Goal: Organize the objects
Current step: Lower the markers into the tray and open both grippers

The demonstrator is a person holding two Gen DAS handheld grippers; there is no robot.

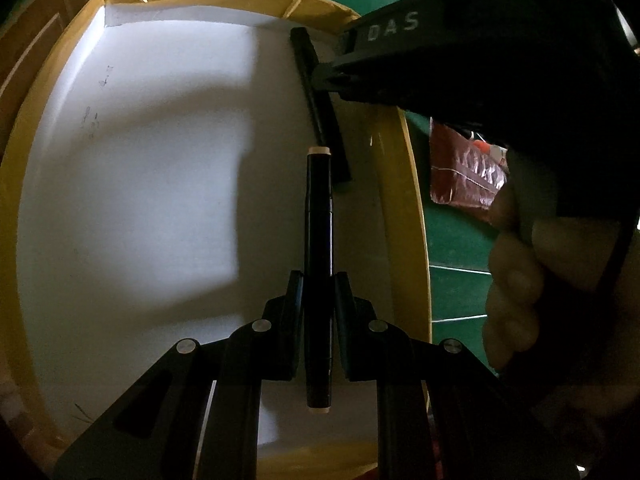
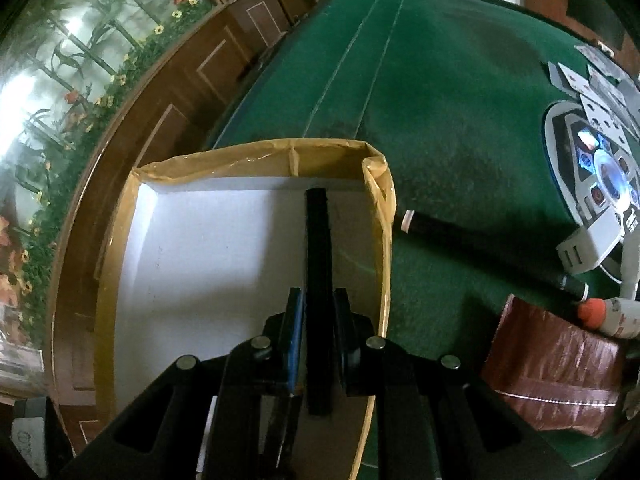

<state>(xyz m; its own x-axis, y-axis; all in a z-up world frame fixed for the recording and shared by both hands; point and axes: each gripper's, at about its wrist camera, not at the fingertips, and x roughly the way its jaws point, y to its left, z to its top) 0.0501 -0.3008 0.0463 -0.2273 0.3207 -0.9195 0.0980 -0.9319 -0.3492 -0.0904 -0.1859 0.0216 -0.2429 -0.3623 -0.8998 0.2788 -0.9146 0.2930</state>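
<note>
White-lined box (image 1: 132, 184) with a tan taped rim, standing on the green felt tabletop (image 2: 440, 92); both of my tools hang over it, pointing steeply down.

Left tool (image 1: 318, 292): jaws together on a black marker (image 1: 319, 240) with pale end caps. The marker runs straight ahead between the pads, out over the white floor of the box, close to the wall on this tool's right.

Right tool (image 2: 319, 308): jaws clamped on a dark flat stick (image 2: 318, 264). Its far end reaches toward the box's far wall; the right-hand wall lies just beside it. From the left wrist view this stick (image 1: 320, 104) sits ahead of the marker's tip and slightly right of it; whether they touch, I cannot tell.

Outside the box, right of my right tool:
- second black marker (image 2: 480, 248), lying on the felt
- brown foil packet (image 2: 556, 376)
- small bottle with an orange cap (image 2: 612, 314)
- grey device with lit buttons (image 2: 600, 176)
- playing cards (image 2: 592, 80)
</note>
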